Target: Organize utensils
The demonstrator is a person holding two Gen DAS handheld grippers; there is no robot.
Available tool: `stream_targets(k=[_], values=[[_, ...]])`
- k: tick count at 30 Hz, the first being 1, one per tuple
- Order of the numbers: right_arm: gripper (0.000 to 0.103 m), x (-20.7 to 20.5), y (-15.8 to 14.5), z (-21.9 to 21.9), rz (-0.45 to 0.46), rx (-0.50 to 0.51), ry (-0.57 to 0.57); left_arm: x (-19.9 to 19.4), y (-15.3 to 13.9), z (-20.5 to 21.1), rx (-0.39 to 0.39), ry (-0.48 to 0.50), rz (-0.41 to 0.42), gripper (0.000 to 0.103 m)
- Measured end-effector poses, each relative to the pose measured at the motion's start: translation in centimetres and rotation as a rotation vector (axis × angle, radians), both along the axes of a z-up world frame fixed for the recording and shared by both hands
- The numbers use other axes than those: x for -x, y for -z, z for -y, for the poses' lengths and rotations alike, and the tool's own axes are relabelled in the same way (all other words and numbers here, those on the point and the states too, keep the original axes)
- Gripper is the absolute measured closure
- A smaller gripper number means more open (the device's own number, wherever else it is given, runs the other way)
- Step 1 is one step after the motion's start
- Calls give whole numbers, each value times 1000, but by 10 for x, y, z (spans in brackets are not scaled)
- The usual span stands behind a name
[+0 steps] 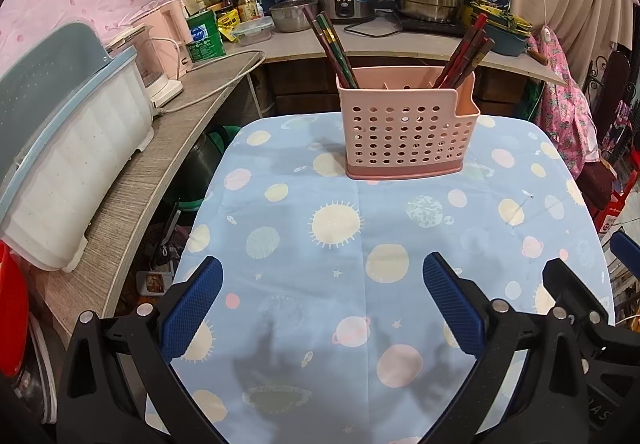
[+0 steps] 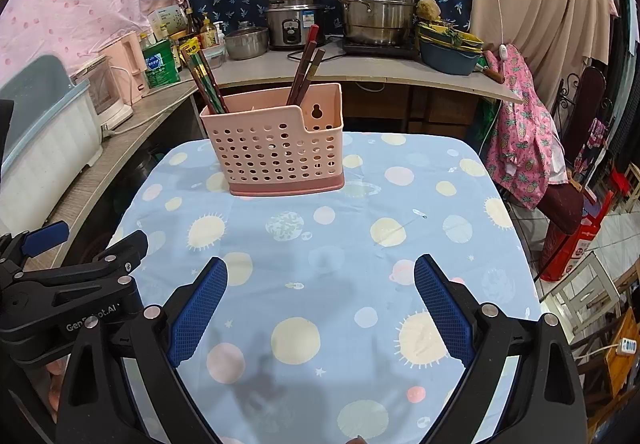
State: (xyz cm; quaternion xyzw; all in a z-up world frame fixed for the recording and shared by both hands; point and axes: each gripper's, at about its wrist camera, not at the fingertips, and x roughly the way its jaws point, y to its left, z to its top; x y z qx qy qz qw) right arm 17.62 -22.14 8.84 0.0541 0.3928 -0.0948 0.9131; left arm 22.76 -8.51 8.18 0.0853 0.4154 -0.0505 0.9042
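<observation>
The pink perforated plastic utensil caddy (image 1: 408, 124) stands upright at the far end of the planet-print blue tablecloth (image 1: 320, 244), its long side facing the tongs. Green-patterned chopsticks (image 1: 332, 48) lean out of its left end, dark red-brown chopsticks (image 1: 466, 52) out of its right. It lies straight ahead, well apart from both. Left gripper (image 1: 322, 304) and right gripper (image 2: 320, 304) hover with jaws wide and empty; neither looks clearly nearer.

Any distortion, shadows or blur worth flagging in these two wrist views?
Left wrist: fisheye bends the counter edge; gripper shadows darken the tablecloth; pink utensil holder sharp. Right wrist: dark vignette corners, similar shadows, holder and chopsticks in focus.
</observation>
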Motion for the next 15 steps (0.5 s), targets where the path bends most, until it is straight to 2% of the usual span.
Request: stream_targets(k=[15], values=[[12, -4, 0, 5, -1, -1, 7, -4, 1, 3, 1, -1, -2, 7]])
